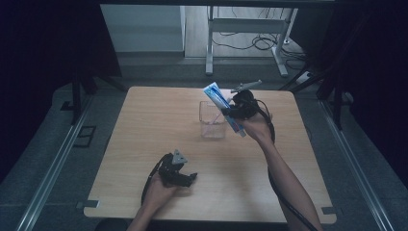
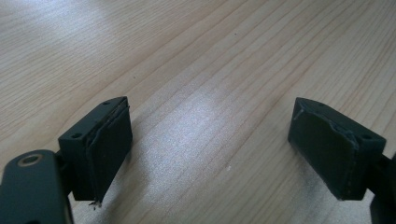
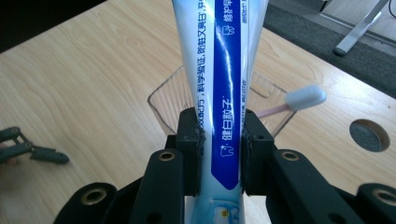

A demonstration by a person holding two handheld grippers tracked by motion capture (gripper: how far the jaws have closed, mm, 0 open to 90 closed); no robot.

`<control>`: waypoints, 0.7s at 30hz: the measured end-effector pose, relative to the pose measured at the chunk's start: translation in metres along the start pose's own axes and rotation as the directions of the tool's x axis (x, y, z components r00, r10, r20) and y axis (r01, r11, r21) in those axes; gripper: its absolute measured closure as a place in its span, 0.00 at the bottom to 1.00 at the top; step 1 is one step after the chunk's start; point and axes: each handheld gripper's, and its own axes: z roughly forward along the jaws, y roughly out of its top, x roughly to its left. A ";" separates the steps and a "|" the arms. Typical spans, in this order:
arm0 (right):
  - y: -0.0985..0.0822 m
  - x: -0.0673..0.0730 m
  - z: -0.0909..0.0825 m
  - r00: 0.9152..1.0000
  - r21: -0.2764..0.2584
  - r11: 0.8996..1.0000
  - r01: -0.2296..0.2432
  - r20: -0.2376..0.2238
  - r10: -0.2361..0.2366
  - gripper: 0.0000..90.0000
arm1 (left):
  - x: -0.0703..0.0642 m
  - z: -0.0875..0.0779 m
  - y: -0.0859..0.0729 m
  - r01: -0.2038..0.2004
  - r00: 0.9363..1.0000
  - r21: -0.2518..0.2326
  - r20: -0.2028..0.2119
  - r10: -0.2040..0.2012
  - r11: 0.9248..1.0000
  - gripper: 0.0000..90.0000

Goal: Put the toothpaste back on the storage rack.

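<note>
— Status of the toothpaste tube (image 3: 219,88)?
— Clamped low on its body by the right gripper (image 3: 219,154), held over the clear cup (image 3: 168,100). Light, soft, likely slippery; grip the flat faces.
— Left gripper (image 2: 210,158)?
— Jaws apart, empty, above the table (image 2: 187,56).

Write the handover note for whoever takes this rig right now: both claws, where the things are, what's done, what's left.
Right claw: shut on the toothpaste tube, held in the air just at the clear cup.
Left claw: open, nothing in it, low over the bare table near the front edge.
Cup: upright mid-table, with a pink-handled toothbrush already leaning in it, head above the rim.
Done: toothbrush in the cup, tube picked up.
Left: probably lower the tube into the cup beside the brush and let go; keep the left claw ready to steady the cup if it tips.
</note>
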 end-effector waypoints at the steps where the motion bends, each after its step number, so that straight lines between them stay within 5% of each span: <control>1: 0.001 0.000 0.001 1.000 -0.003 1.000 -0.001 0.000 0.001 0.81 | 0.000 0.000 0.000 0.000 1.000 0.000 0.000 0.000 1.000 0.15; 21: 0.026 -0.005 0.023 1.000 -0.031 0.999 -0.016 0.007 0.016 0.81 | 0.000 0.000 0.000 0.000 1.000 -0.001 0.000 0.000 1.000 0.15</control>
